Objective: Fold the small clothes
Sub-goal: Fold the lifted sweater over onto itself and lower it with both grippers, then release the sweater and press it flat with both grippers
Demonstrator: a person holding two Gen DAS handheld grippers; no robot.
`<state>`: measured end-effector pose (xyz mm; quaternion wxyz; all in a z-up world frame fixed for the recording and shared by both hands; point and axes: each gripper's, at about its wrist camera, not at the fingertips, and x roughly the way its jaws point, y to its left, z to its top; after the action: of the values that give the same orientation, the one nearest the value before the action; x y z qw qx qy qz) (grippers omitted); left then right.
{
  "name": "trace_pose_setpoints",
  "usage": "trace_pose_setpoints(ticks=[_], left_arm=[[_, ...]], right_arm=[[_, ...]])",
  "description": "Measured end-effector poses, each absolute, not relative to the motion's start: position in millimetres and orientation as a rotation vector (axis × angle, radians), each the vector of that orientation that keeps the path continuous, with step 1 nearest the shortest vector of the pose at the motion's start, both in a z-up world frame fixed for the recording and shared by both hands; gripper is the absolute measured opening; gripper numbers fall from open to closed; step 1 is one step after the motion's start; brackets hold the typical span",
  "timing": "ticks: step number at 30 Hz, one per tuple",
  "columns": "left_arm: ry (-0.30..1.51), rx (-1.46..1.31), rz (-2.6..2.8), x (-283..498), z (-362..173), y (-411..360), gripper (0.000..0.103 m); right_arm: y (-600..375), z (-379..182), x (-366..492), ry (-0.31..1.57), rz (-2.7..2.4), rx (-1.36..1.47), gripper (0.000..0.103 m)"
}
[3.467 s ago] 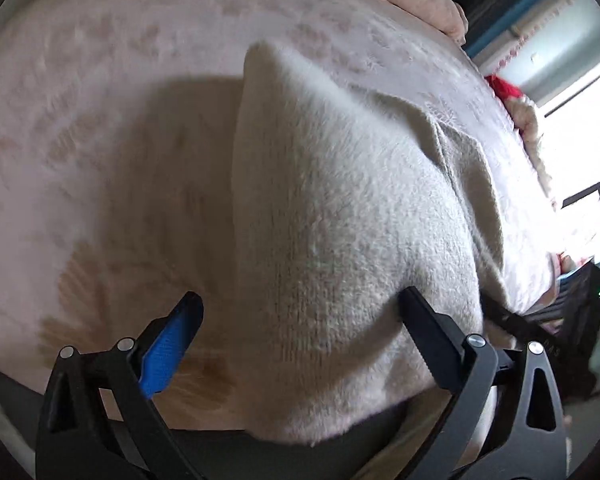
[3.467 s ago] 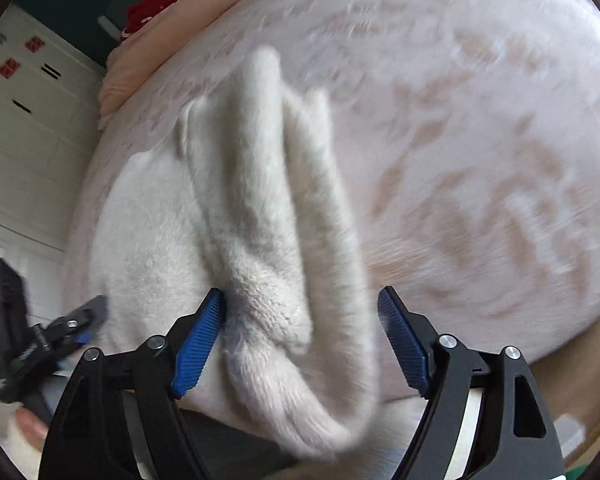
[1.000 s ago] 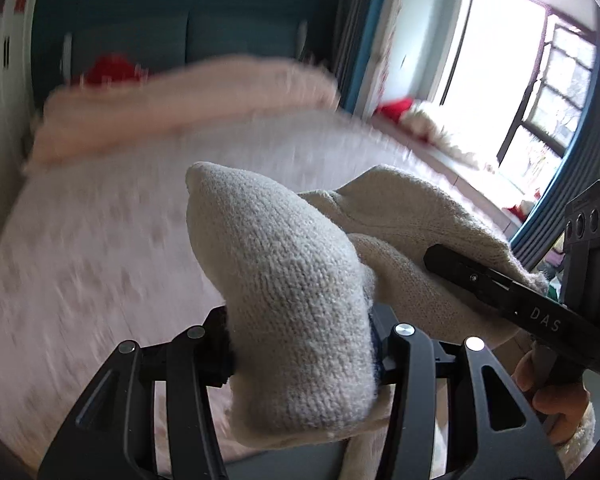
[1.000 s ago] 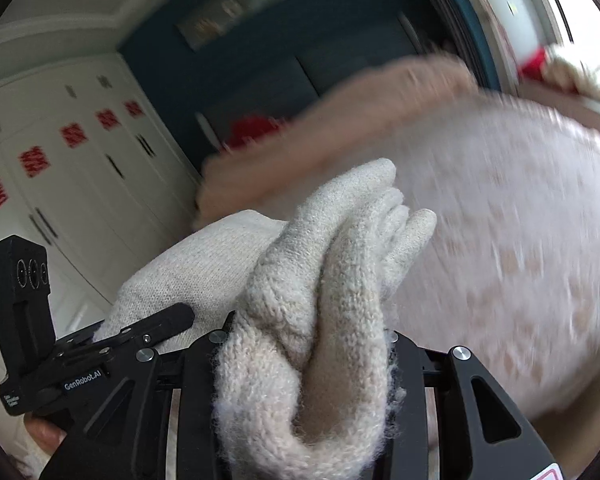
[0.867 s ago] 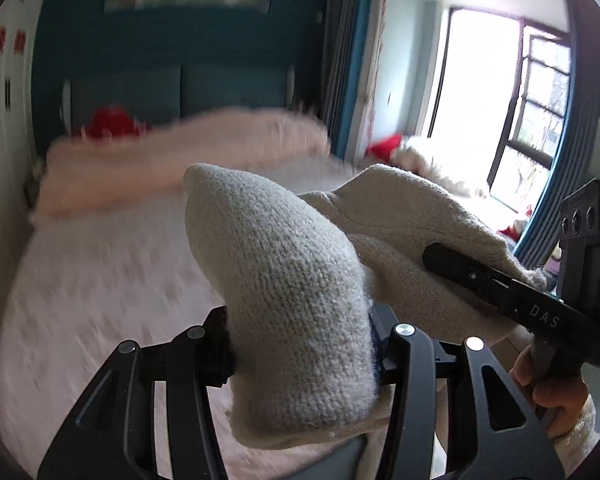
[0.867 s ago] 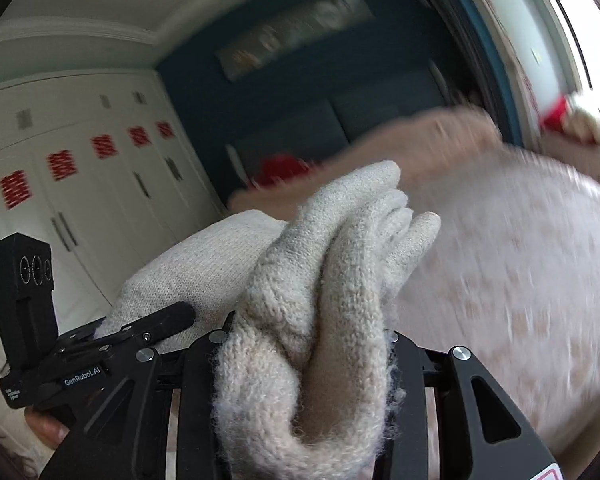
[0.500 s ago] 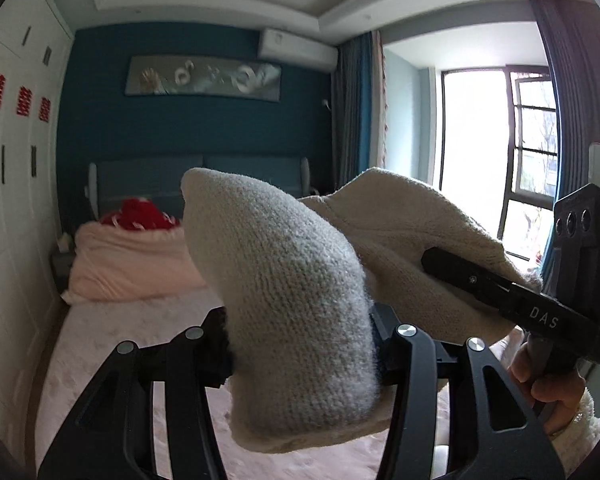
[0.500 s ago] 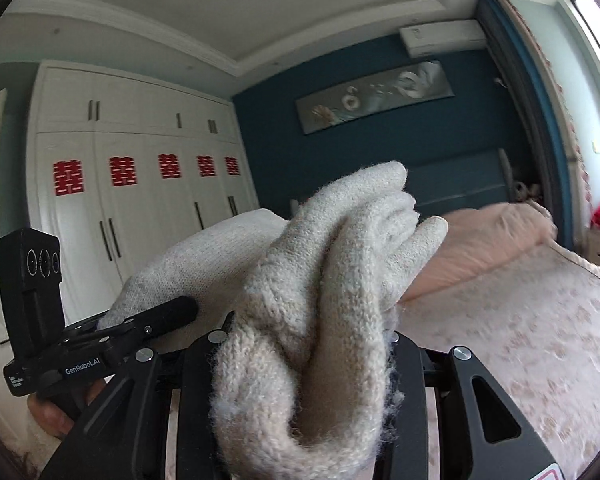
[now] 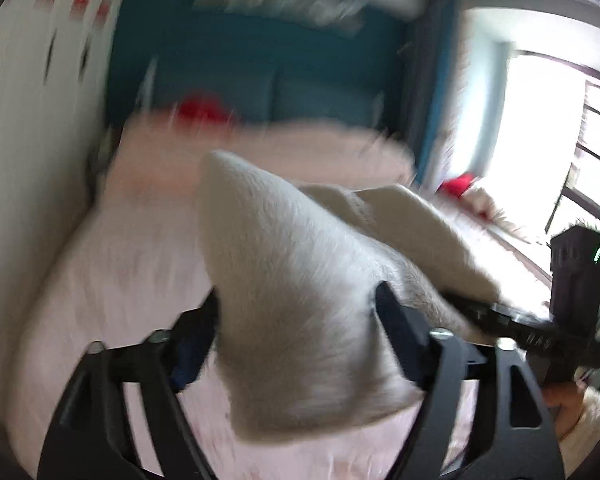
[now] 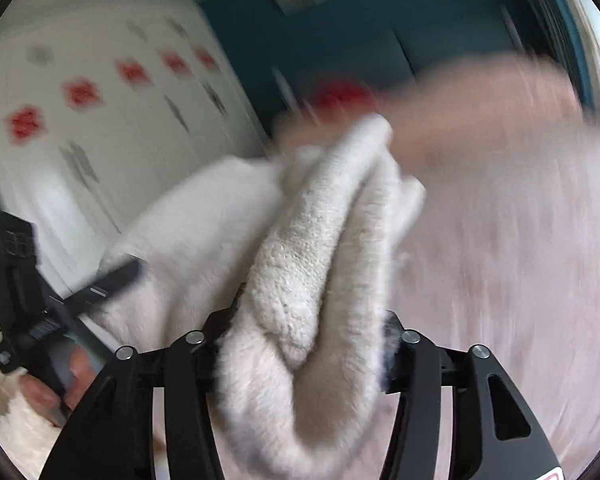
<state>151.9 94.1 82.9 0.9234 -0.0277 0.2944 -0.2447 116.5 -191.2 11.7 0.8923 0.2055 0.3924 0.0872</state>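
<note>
Sweater [image 9: 300, 320] sits between both grippers' fingers [image 9: 396, 312], which have just been opening over the bed [image 10: 520, 280]

We see a bed [image 9: 112, 264] with a pink cover, a folded pink quilt [image 9: 284, 140] at its far end, and a red item [image 9: 200, 108] beyond. White wardrobe doors [image 10: 100, 120] with red emblems stand left; a bright window [image 9: 548, 128] right.

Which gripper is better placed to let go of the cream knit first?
Probably left. Both grippers' jaws have just been opening, but the left gripper stands wider, its blue pad clear of the cream knit; the knit fills the right gripper.
</note>
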Motion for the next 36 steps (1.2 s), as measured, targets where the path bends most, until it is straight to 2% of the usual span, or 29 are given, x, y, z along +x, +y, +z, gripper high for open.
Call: trace_pose_setpoints(ticks=[2, 5, 7, 9, 10, 11, 14, 15, 17, 18, 19, 20, 23, 24, 27, 28, 30, 32, 34, 35, 36], left_arm=[[0.761, -0.051, -0.393, 161.4, 4.7, 107.6, 0.076], [0.901, -0.101, -0.338, 151.7, -57.9, 128.4, 0.075], [0.914, -0.187, -0.35, 148.5, -64.6, 138.1, 0.077], [0.91, -0.283, -0.359, 155.0, -65.2, 142.9, 0.084], [0.905, -0.329, -0.356, 161.0, -65.4, 143.5, 0.09], [0.906, -0.352, -0.348, 166.1, -66.7, 143.6, 0.091], [0.984, -0.384, -0.344, 191.9, -88.4, 128.5, 0.091], [1.004, -0.384, -0.339, 195.5, -99.0, 126.9, 0.089], [1.074, -0.366, -0.324, 210.1, -116.4, 120.1, 0.055], [1.077, -0.36, -0.319, 209.9, -119.4, 118.9, 0.051], [1.067, -0.373, -0.336, 209.0, -116.2, 119.9, 0.038], [1.055, -0.389, -0.362, 205.4, -106.8, 121.4, 0.032], [1.012, -0.373, -0.396, 189.7, -80.3, 126.1, 0.028], [1.008, -0.367, -0.397, 185.0, -77.9, 127.6, 0.028], [1.076, -0.294, -0.345, 185.4, -104.5, 119.5, 0.029], [1.08, -0.246, -0.319, 181.3, -116.6, 114.3, 0.033], [1.037, -0.204, -0.315, 174.3, -110.9, 108.7, 0.037], [0.994, -0.127, -0.293, 165.7, -88.0, 101.9, 0.036], [0.897, -0.033, -0.29, 155.7, -56.3, 94.4, 0.036], [0.868, -0.008, -0.291, 154.9, -47.8, 91.1, 0.037], [0.851, 0.005, -0.295, 155.3, -40.0, 87.1, 0.037]], right_arm=[[-197.5, -45.4, 103.7, 0.952, 0.121, 0.455, 0.052], [-207.7, -63.5, 86.9, 0.969, 0.117, 0.522, 0.052], [-211.5, -60.2, 92.0, 0.962, 0.111, 0.533, 0.06], [-209.9, -55.7, 109.6, 0.941, 0.122, 0.576, 0.077], [-211.1, -57.2, 118.1, 0.942, 0.132, 0.602, 0.08], [-211.8, -66.9, 127.3, 0.965, 0.143, 0.626, 0.085], [-205.1, -99.5, 148.8, 1.051, 0.143, 0.683, 0.084], [-202.6, -111.6, 154.8, 1.076, 0.156, 0.726, 0.072], [-200.0, -115.9, 162.8, 1.088, 0.165, 0.75, 0.048], [-198.9, -105.7, 165.7, 1.065, 0.17, 0.723, 0.038], [-196.3, -90.2, 166.9, 1.039, 0.184, 0.68, 0.037], [-192.6, -67.3, 166.0, 1.001, 0.203, 0.613, 0.035], [-188.3, -25.8, 161.9, 0.939, 0.225, 0.464, 0.034], [-189.4, -28.3, 162.2, 0.95, 0.231, 0.448, 0.039], [-190.9, -85.5, 160.9, 1.139, 0.18, 0.418, 0.045], [-193.7, -100.3, 156.7, 1.172, 0.157, 0.431, 0.049], [-206.3, -88.2, 139.7, 1.096, 0.133, 0.545, 0.051], [-206.7, -51.1, 125.7, 0.995, 0.074, 0.495, 0.05], [-197.8, -14.2, 119.0, 0.889, 0.098, 0.426, 0.038], [-190.2, -3.4, 122.0, 0.876, 0.112, 0.387, 0.016], [-181.6, 1.7, 127.2, 0.88, 0.124, 0.352, 0.003]])
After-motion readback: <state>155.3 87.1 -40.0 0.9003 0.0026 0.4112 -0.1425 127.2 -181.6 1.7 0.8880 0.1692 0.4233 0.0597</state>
